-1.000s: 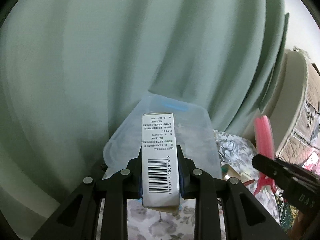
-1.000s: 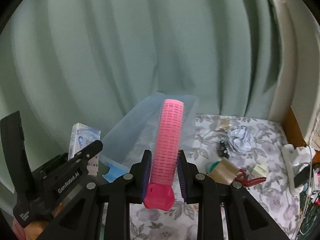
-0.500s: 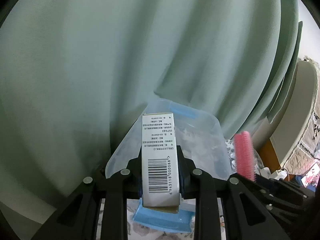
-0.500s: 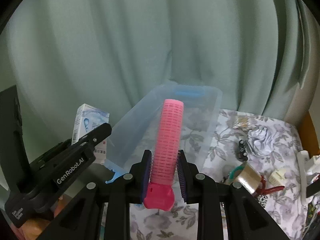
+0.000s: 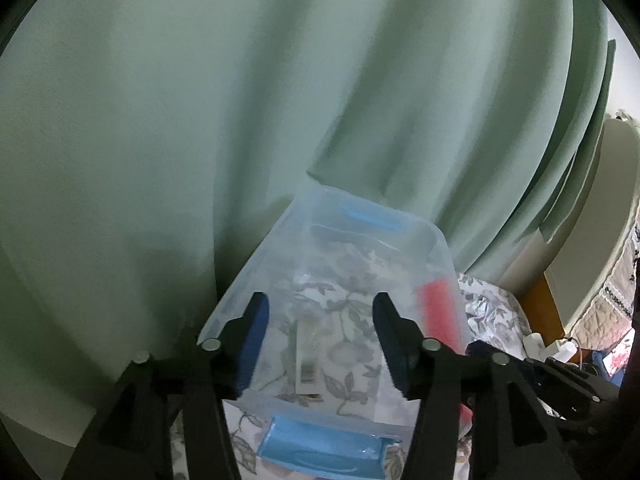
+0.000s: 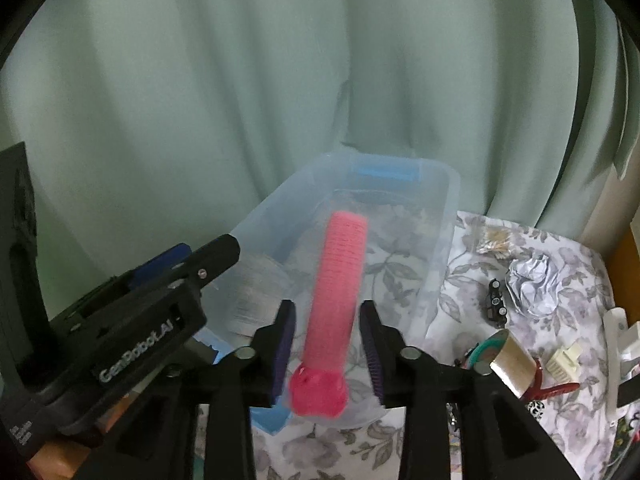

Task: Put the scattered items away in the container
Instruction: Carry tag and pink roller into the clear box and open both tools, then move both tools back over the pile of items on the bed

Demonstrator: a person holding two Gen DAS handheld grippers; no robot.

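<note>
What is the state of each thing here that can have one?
Plastic box: lid off, open at the top.
White carton: lying inside the plastic box.
Pink hair roller: between opening jaws, blurred, over the box.
Left gripper: jaws opening, nothing between.
Right gripper: jaws opening.
Tape roll: on the tablecloth, outside the box.

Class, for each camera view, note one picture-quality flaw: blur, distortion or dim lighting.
Left wrist view: fisheye bends the curtain; the box in the container is blurred. Right wrist view: the pink roller is motion-smeared; corners vignette dark.

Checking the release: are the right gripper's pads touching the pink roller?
Apart. The right wrist view shows clear gaps between the opening right gripper and the roller.
</note>
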